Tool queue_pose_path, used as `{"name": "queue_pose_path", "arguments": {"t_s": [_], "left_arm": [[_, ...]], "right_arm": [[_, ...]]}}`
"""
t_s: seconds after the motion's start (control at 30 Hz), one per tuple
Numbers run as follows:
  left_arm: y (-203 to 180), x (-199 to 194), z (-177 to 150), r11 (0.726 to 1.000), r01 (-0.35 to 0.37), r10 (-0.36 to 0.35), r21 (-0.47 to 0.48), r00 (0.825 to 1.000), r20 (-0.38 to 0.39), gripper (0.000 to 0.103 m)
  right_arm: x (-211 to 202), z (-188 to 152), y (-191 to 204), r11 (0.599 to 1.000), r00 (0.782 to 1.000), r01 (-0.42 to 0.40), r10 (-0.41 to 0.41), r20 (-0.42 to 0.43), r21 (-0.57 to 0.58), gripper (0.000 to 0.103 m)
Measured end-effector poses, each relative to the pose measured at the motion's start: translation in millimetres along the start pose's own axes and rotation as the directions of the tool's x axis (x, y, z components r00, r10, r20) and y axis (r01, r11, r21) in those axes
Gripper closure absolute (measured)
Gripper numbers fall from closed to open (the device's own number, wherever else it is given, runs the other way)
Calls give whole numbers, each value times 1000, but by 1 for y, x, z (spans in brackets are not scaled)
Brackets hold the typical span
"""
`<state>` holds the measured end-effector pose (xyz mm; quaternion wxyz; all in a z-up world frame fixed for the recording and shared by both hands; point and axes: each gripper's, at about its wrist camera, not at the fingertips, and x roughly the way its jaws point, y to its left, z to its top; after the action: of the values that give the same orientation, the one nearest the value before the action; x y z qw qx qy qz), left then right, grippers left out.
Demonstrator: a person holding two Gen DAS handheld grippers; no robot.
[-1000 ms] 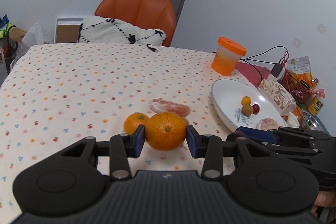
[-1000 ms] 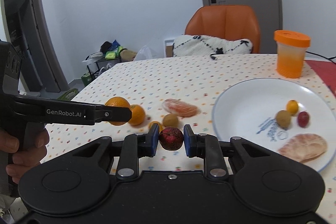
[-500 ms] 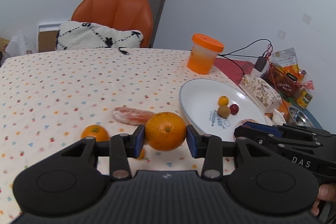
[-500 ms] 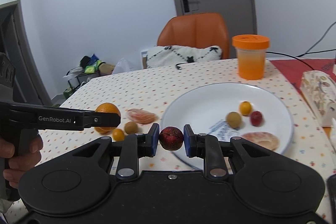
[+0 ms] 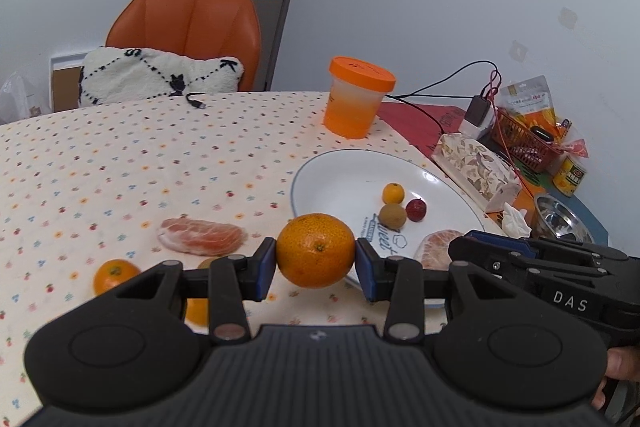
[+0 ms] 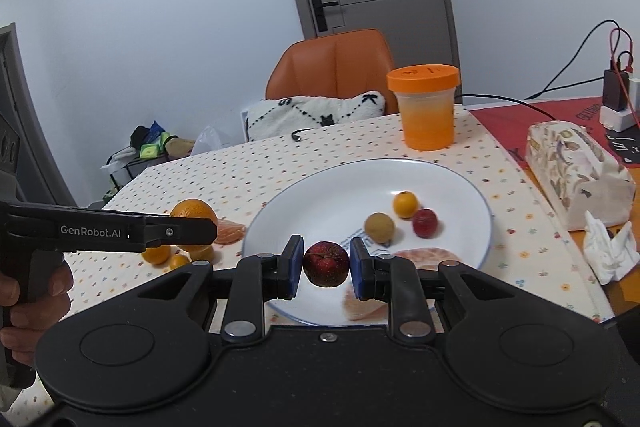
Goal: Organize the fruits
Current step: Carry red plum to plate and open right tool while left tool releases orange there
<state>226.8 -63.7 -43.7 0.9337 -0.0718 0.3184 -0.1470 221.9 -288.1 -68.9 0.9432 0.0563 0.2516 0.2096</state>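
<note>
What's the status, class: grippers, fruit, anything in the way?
Left gripper shut on orange. Right gripper shut on red fruit, over plate. Plate already holds four fruits; bare space remains.

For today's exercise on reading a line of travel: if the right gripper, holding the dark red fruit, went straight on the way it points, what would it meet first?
Most likely the white plate: the right gripper points over its near rim, with the brown fruit next in line. Its height above the plate is unclear.
</note>
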Motion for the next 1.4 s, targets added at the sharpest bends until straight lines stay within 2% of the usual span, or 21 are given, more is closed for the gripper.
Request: {"name": "queue_pose_path", "arguments": {"t_s": [0.5, 0.87, 0.93, 1.2, 1.4], "left_arm": [[-24, 30, 11, 999, 2, -1, 38, 1000, -28, 62], [-29, 49, 13, 1000, 0, 2, 31, 998, -64, 62], [-28, 46, 14, 999, -13, 15, 31, 999, -44, 62], [-18, 36, 18, 998, -53, 53, 16, 998, -30, 57], [-7, 28, 17, 996, -93, 93, -8, 995, -30, 42]], "right_arm": [[5, -1, -33, 999, 1000, 11, -11, 6, 49, 80], [13, 3, -34, 998, 1000, 4, -5, 13, 56, 80], [15, 3, -33, 998, 1000, -2, 1, 11, 58, 80], [23, 6, -27, 998, 1000, -22, 22, 17, 54, 80], [26, 13, -17, 998, 999, -43, 42, 27, 37, 80]]}}
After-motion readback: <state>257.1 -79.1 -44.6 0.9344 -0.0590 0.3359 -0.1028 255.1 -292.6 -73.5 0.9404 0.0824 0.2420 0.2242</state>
